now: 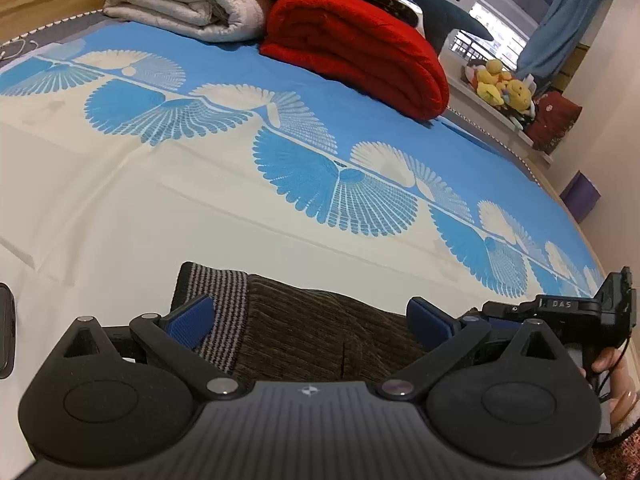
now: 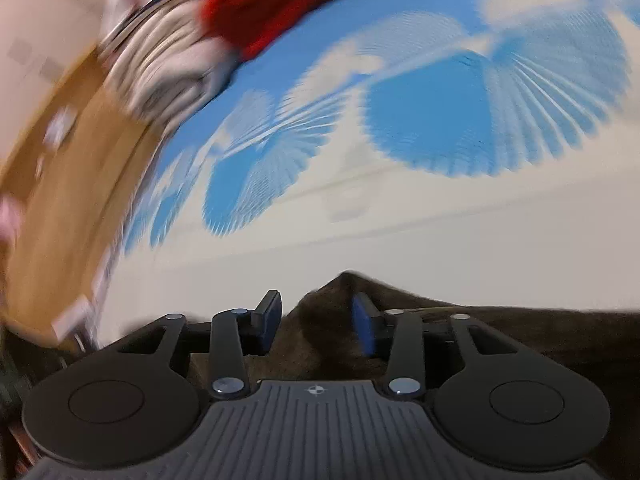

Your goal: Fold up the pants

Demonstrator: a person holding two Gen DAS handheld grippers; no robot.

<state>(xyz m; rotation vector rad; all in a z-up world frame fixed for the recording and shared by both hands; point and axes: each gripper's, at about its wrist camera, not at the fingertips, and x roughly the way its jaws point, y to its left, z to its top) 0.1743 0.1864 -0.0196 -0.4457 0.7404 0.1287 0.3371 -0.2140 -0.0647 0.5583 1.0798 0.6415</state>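
Pants (image 1: 320, 332), brown with a striped cuff, lie on the bed sheet (image 1: 120, 208), long axis crosswise directly beneath the open left hand-held gripper (image 1: 308, 320); the open right hand-held gripper (image 2: 316, 320) straddles a raised fold, equally near.

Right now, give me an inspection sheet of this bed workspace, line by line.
Surface: bedsheet, cream with blue fan pattern.
Job's things: brown pants lying at the near edge, striped waistband on the left.
Clutter: red blanket and grey quilt folded at the far side.
Grippers: left gripper open over the pants; right gripper open, a peak of cloth between its fingers, view blurred.
Cables: nothing seen.
Surroundings: stuffed toys on a ledge, blue curtain.
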